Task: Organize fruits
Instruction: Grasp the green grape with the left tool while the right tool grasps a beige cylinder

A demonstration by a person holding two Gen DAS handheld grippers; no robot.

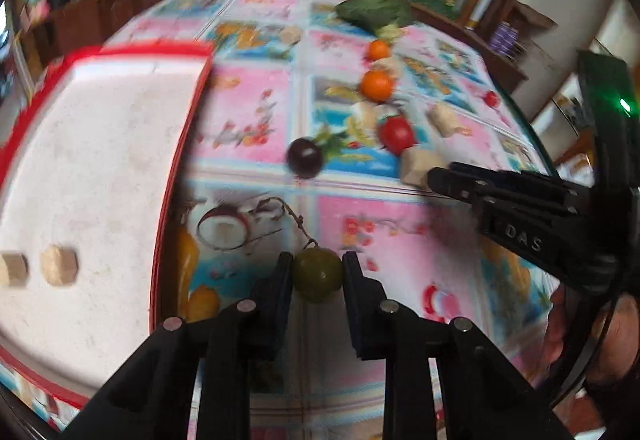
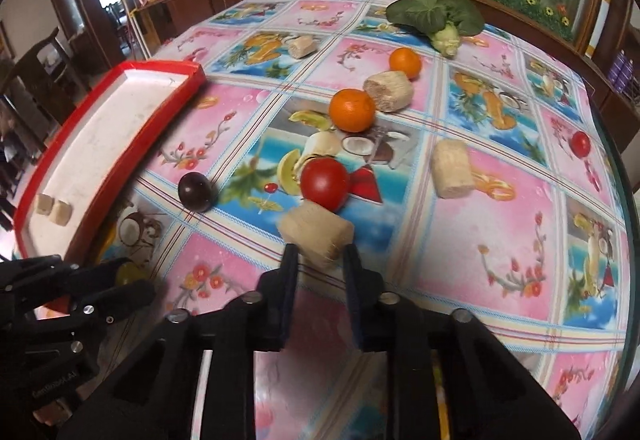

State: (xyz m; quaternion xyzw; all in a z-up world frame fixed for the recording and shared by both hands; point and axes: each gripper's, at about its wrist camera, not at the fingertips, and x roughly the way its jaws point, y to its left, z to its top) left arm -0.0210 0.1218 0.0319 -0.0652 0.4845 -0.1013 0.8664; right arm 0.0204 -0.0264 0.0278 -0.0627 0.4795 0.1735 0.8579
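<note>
Left fingers (image 1: pixel 285 280) clamp the green fruit (image 1: pixel 318 273) between them; right fingers (image 2: pixel 289 272) clamp the beige chunk's (image 2: pixel 316 234) near end.

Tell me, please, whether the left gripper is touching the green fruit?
Touching. The left wrist view shows the left gripper closed on the green fruit, both fingers pressed against its sides.

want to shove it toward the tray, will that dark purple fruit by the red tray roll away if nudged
Probably yes: the dark purple fruit looks round and glossy, so it may roll and slip on the smooth tablecloth. The red tray has a raised rim that would likely stop it.
</note>
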